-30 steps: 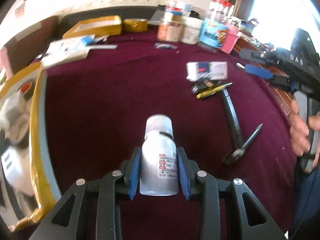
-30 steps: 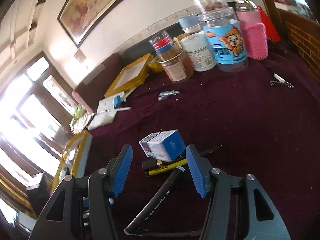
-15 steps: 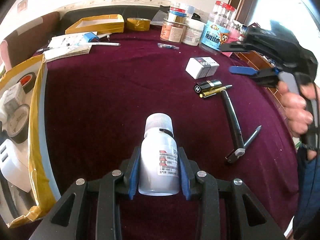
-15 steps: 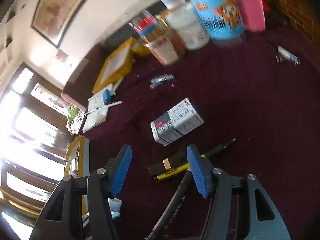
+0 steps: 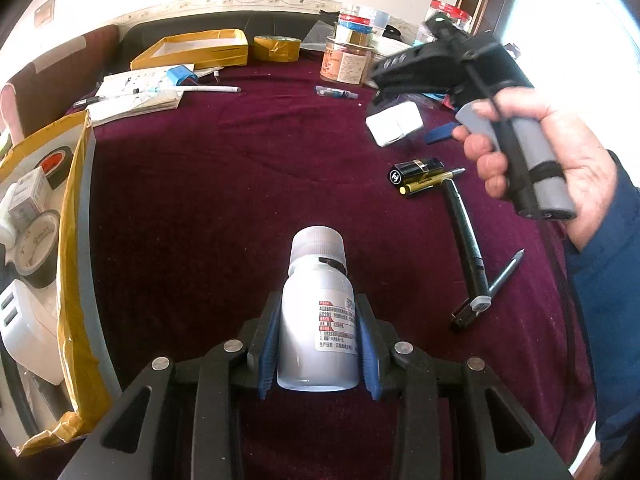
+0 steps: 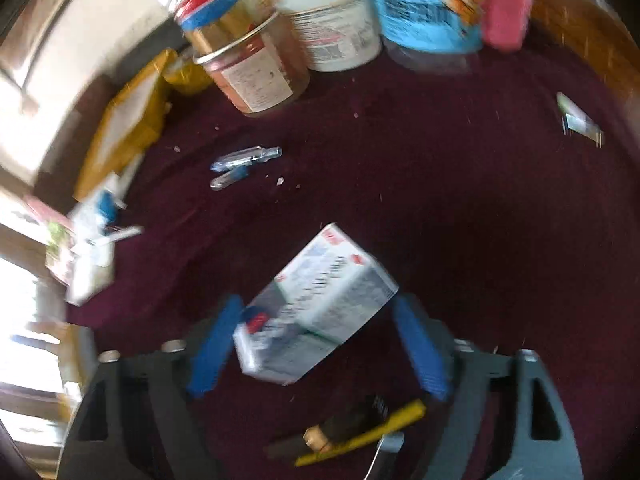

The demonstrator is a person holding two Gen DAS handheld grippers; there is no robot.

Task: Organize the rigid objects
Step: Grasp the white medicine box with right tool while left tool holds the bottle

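While left gripper [image 5: 318,350] clamps bottle [image 5: 318,320], box [image 6: 312,308] between right gripper [image 6: 320,344] fingers.

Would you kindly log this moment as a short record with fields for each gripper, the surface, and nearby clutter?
left gripper: shut on a white bottle, cap pointing away
right gripper: open, fingers either side of a small box, not clamped; view blurred
surface: dark red cloth
beside the box: black tube, yellow pen
far edge: jars, tape roll
left side: yellow tray holding tape rolls
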